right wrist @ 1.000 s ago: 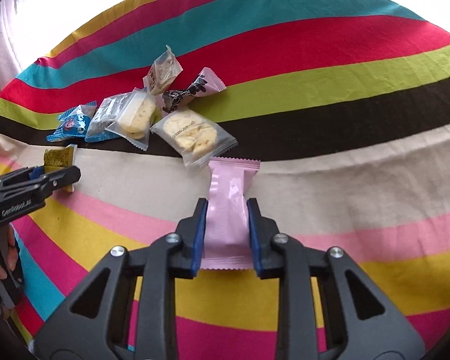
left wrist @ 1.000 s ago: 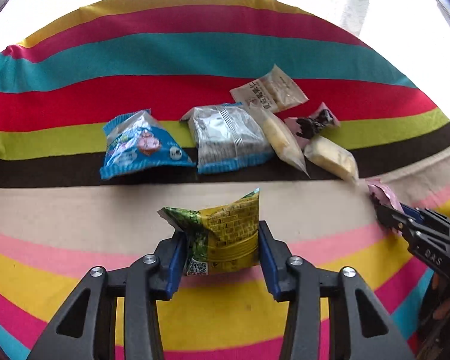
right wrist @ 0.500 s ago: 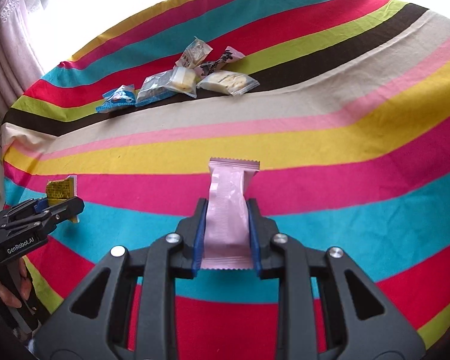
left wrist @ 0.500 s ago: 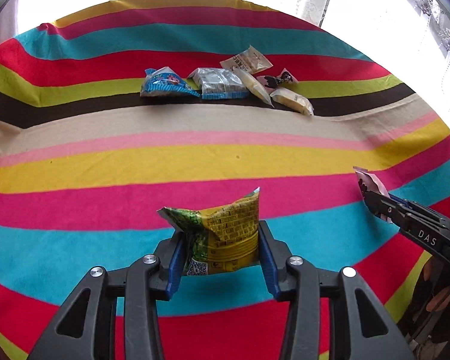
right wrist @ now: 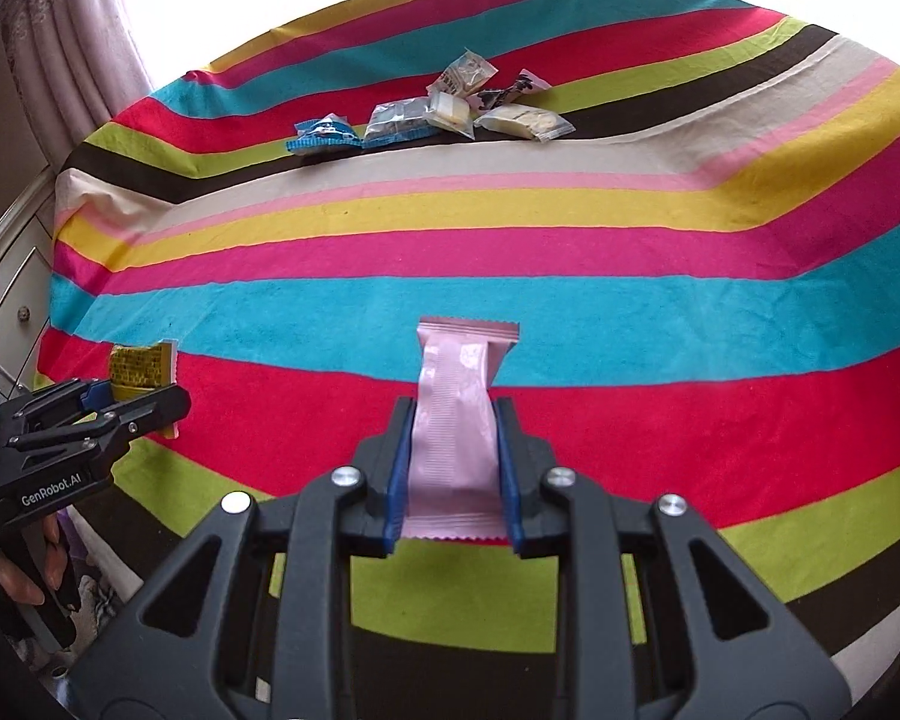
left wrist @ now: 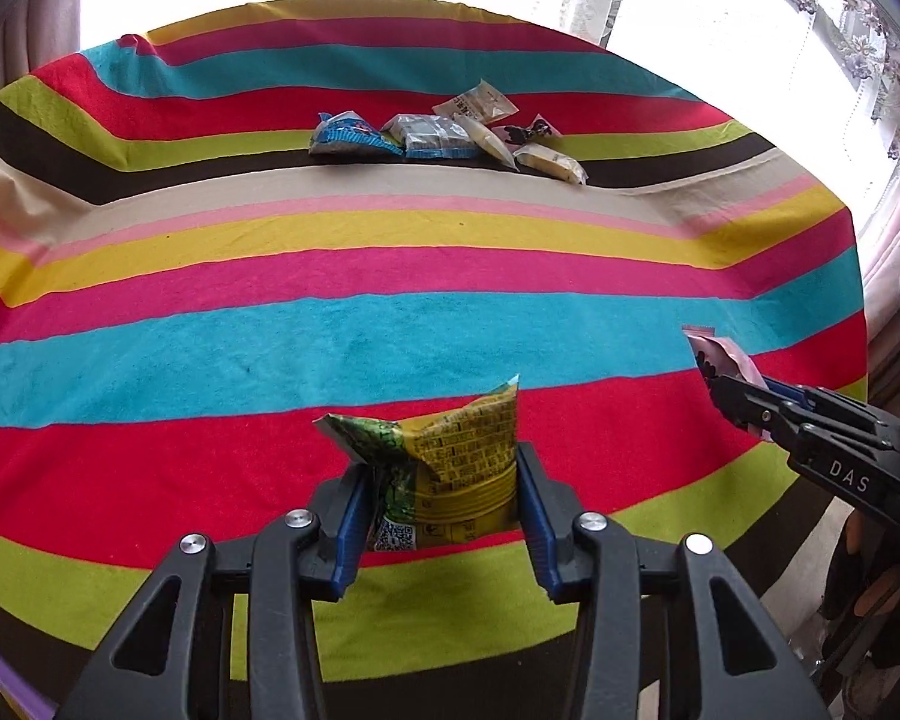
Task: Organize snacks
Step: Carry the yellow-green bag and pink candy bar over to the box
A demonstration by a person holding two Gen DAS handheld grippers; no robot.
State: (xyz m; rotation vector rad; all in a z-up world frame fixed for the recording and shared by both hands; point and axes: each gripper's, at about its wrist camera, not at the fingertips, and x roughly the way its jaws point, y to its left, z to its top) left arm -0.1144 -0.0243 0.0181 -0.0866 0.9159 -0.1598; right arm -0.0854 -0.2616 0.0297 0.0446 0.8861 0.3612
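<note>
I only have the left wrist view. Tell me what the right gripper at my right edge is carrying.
Observer: The right gripper is shut on a long pale pink foil packet, held upright with its crimped top end above the jaws.
Operator: Report any print on it.
Observer: The side facing the right wrist camera is plain pink, no print visible.
Operator: Describe what lies left of the bed.
Observer: A white cabinet with a round knob stands beside the striped cloth.
</note>
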